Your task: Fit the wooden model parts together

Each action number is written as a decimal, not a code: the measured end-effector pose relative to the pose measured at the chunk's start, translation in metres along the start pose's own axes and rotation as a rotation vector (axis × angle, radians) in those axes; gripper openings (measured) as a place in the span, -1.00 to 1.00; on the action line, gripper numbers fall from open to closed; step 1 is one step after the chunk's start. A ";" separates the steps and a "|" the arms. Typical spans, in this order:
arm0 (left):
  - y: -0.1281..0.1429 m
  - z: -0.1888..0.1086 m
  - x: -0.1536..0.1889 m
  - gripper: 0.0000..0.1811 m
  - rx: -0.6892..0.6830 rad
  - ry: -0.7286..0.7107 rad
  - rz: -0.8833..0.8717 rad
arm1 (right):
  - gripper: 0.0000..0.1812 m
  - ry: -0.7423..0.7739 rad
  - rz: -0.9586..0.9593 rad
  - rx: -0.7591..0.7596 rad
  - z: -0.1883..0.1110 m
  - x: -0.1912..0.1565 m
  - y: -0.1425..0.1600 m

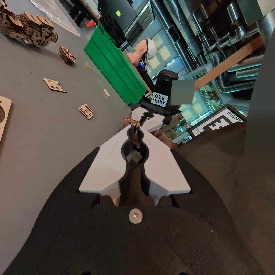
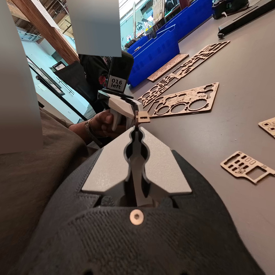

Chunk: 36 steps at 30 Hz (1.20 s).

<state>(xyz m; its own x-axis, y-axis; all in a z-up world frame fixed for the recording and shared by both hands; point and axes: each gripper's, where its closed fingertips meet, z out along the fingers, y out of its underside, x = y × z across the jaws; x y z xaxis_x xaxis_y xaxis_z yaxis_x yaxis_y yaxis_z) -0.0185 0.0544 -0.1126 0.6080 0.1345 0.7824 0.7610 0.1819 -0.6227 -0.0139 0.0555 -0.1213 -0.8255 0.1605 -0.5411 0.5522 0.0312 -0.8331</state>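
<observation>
My left gripper (image 1: 135,128) is shut on a thin wooden part (image 1: 135,129), seen edge-on at its tips, above the grey table (image 1: 44,141). The right gripper (image 1: 142,120) faces it tip to tip, shut. A pale slotted wooden part (image 1: 131,120) sticks out sideways where the two meet. In the right wrist view my right gripper (image 2: 136,128) is shut, a thin part edge-on at its tips. The left gripper (image 2: 135,113) stands just beyond, and the slotted part (image 2: 143,117) juts right from the joint. The parts touch; I cannot tell which gripper holds the slotted one.
A partly built wooden model (image 1: 28,29), a gear block (image 1: 67,55), two small wooden plates (image 1: 54,85) (image 1: 85,110) and a green bin (image 1: 114,67) lie to the left. Punched wooden sheets (image 2: 186,101), a small plate (image 2: 245,166) and a blue bin (image 2: 153,59) lie to the right. My two grippers' fingertips are within a few centimetres of each other. About 12 centimetres separates my right fingertips from the small plate (image 2: 245,166). Look for it in the left wrist view (image 1: 86,110) too.
</observation>
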 end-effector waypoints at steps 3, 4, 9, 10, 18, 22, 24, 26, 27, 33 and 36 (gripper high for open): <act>-0.001 -0.001 0.000 -0.99 0.009 -0.011 0.018 | -0.96 0.017 0.017 0.008 0.000 0.004 -0.001; -0.003 -0.002 -0.001 -0.99 0.021 -0.023 0.035 | -0.91 0.031 0.022 0.012 -0.001 0.007 -0.002; -0.023 -0.014 -0.011 -1.00 0.112 -0.219 0.266 | -0.80 0.067 0.082 0.062 -0.005 0.014 -0.010; -0.026 -0.016 -0.013 -1.00 0.117 -0.284 0.350 | -0.80 0.053 0.114 0.077 -0.005 0.013 -0.012; -0.017 -0.005 -0.007 -0.99 0.074 -0.462 0.696 | -0.68 0.084 0.260 0.143 0.007 0.013 -0.011; -0.012 0.000 -0.008 -0.99 0.053 -0.450 0.681 | -0.64 0.158 0.203 0.156 0.002 0.018 -0.015; -0.010 0.002 -0.008 -0.99 0.042 -0.453 0.691 | -0.64 0.158 0.217 0.146 0.003 0.017 -0.013; -0.007 0.004 -0.010 -0.99 0.023 -0.467 0.719 | -0.65 0.168 0.242 0.124 0.004 0.020 -0.008; -0.006 0.004 -0.011 -0.99 0.014 -0.478 0.734 | -0.65 0.167 0.254 0.120 0.005 0.020 -0.007; -0.001 0.006 -0.013 -0.99 -0.019 -0.502 0.791 | -0.65 0.133 0.329 0.126 0.006 0.019 -0.005; 0.001 0.007 -0.014 -0.99 -0.033 -0.516 0.824 | -0.64 0.124 0.362 0.130 0.006 0.019 -0.004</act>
<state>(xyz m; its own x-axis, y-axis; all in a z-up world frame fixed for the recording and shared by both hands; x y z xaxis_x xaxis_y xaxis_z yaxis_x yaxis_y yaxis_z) -0.0275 0.0596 -0.1239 0.7850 0.6195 0.0036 0.1523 -0.1873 -0.9704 -0.0327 0.0523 -0.1294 -0.5555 0.2564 -0.7910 0.7787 -0.1732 -0.6030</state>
